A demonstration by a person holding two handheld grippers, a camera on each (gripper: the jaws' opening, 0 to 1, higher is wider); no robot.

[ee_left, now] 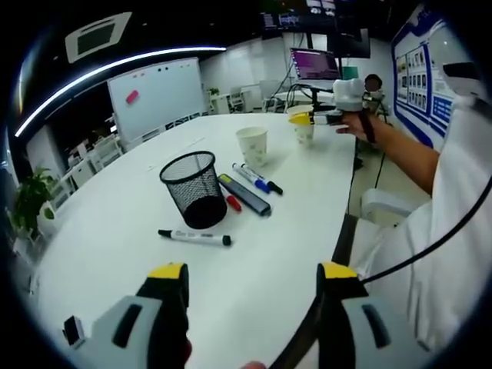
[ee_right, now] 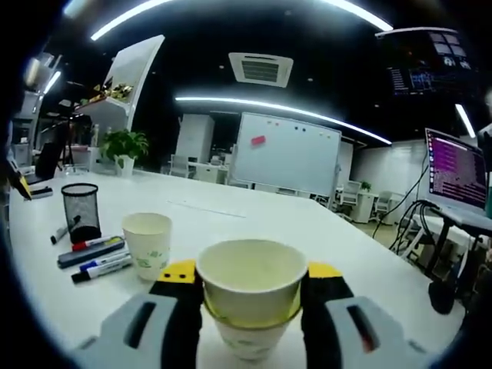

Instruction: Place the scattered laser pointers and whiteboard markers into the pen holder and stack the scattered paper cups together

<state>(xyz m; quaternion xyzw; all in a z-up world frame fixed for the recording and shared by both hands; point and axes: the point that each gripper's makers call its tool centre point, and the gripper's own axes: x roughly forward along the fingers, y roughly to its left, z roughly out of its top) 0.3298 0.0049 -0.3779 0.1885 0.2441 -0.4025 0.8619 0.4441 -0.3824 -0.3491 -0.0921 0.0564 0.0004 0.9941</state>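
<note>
Gleaming white table [ee_left: 292, 254], office whiteboard [ee_right: 286, 154] behind

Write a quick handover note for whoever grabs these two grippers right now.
Left gripper: open, empty, over the white table.
Right gripper: shut on stacked paper cups, one nested in another.
A third paper cup with green print stands loose beside the markers.
Black mesh pen holder is upright; I cannot see anything inside it. Around it lie a black-capped marker, red marker, dark flat bar and blue marker.
Left: add the third cup, fill the holder.
</note>
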